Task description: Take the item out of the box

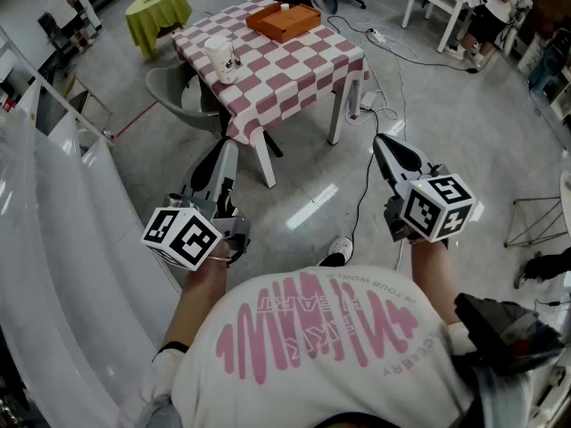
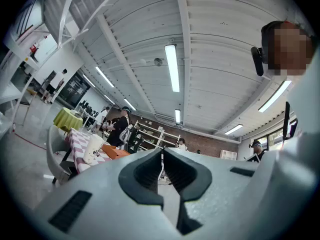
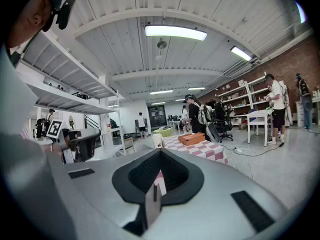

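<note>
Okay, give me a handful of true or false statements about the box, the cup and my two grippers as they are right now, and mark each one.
1. The orange box sits on the checkered table. True.
2. The white cup lies tipped over on the floor. False: it stands upright on the table.
3. The right gripper holds the box. False: its jaws are shut on nothing, well short of the table.
4. The left gripper is empty, jaws together. True.
5. The box rests on the green table. False: the green table stands farther off, and the box is not on it.
</note>
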`<state>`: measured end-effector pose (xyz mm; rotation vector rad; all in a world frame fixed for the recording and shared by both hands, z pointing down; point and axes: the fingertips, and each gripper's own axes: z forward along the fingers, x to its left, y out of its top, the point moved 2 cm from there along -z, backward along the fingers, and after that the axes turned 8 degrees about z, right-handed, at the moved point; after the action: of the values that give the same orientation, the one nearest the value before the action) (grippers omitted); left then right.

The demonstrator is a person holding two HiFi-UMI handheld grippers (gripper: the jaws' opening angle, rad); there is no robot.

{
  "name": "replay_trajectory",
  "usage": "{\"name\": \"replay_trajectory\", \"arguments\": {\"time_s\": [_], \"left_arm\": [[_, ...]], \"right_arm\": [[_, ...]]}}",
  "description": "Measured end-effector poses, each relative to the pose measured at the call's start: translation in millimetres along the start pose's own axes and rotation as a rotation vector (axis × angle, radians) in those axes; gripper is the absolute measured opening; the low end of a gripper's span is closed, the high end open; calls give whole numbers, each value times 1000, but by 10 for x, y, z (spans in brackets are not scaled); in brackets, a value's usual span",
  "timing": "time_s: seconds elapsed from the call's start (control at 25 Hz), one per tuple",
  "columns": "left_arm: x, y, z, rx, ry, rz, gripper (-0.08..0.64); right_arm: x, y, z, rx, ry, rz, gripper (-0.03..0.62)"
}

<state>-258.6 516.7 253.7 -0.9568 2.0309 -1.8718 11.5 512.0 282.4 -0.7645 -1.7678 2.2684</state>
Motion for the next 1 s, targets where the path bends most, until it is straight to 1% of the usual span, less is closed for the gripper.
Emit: {"name": "replay_trajectory", "arguments": {"time_s": [0.4,0.56,0.64,0.76,0.92,1.0], "left_arm": [[69,-33,-19,-3,1,-6,18],[66,-74,8,-10,-19,-21,18],[64,-89,48,-23,-33,-35,18],[111,-104,176,-35,-28,-46,17],[186,-152,488,-12,-24,-26,18],[214,-161,671,-20,-29,-26,18]], "right_arm": [[22,-48,52,12,-5,-8,5],[-34,-113,72,25,-10,8,5],[-98,-132,100,22,-8,35,6],[-238,-92,204,2,8,79,6],[-519,35,455,-7,13,77,6],[-678,111,575,-10,19,80,6]]}}
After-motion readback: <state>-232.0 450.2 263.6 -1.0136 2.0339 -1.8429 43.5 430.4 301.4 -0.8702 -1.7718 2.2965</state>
